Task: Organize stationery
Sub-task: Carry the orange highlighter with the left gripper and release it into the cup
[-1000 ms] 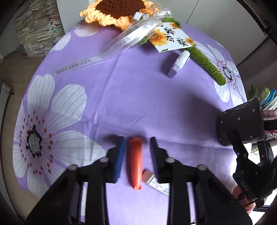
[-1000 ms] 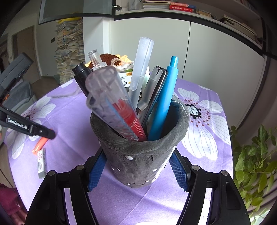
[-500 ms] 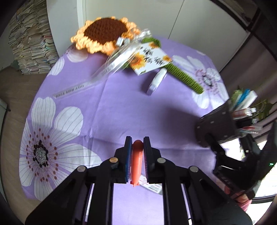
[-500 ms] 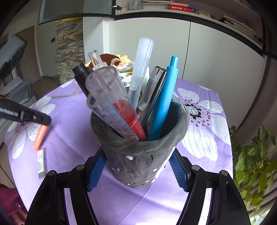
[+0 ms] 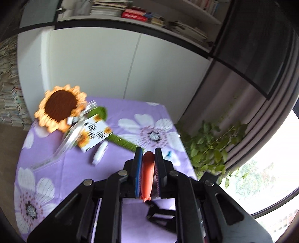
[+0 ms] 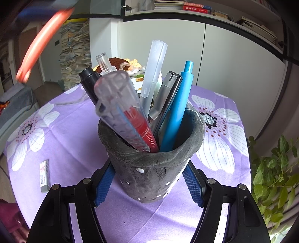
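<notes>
My left tongs (image 5: 147,158) have come up off the tabletop (image 5: 78,168) since a second ago, when they straddled the orange pen (image 5: 147,177) lying on the purple cloth with the pads apart. Now both pads are clamped on the pen, which points forward along the fingers, and the view has tilted up toward the white cabinet doors (image 5: 112,71) and the bookshelf (image 5: 149,16). From my right wrist camera the orange pen shows as a blurred streak high at upper left, clear of the cloth.

My right tongs (image 6: 149,185) have not moved: their blue pads press both sides of the grey pen holder (image 6: 151,168), gripping it. The holder stands upright on the cloth, packed with a blue pen (image 6: 177,112), a clear-capped red pen (image 6: 129,119), a frosted pen (image 6: 153,71) and others, with a little gap at its right side.

The white eraser (image 6: 44,176) lies near the tabletop's left edge. The correction tape (image 5: 100,152) lies beside the crochet sunflower (image 5: 61,106). A potted plant (image 6: 276,177) stands past the right edge.
</notes>
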Demonstrator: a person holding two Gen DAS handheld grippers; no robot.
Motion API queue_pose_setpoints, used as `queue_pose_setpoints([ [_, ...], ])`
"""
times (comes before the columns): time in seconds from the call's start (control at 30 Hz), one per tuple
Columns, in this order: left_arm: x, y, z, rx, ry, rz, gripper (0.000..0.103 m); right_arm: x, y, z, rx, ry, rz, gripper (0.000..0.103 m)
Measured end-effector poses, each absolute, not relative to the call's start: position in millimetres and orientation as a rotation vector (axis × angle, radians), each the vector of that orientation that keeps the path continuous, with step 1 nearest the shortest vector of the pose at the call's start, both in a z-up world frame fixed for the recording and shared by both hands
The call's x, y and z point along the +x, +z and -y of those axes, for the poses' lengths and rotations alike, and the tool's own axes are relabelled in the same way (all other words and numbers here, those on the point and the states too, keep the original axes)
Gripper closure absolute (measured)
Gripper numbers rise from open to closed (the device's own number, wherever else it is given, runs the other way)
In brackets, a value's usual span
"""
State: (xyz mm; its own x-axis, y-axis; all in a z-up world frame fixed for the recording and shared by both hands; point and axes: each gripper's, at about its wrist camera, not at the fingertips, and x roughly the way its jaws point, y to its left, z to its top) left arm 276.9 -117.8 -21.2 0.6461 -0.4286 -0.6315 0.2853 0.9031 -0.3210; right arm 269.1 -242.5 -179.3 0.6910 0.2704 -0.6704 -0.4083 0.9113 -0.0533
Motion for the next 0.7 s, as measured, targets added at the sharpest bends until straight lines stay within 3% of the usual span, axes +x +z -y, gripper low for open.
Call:
queue_pose_setpoints([
  [0.33,288,-31,164,-0.142,-0.519,-0.731,0.092,269,-179,243,-0.196,0.388,-0.713,0.03],
  [0.7,290,-69,154,-0.16,-0.542,-0.757,0.092,270,-180,247,-0.193,0.389,-0.713,0.03],
])
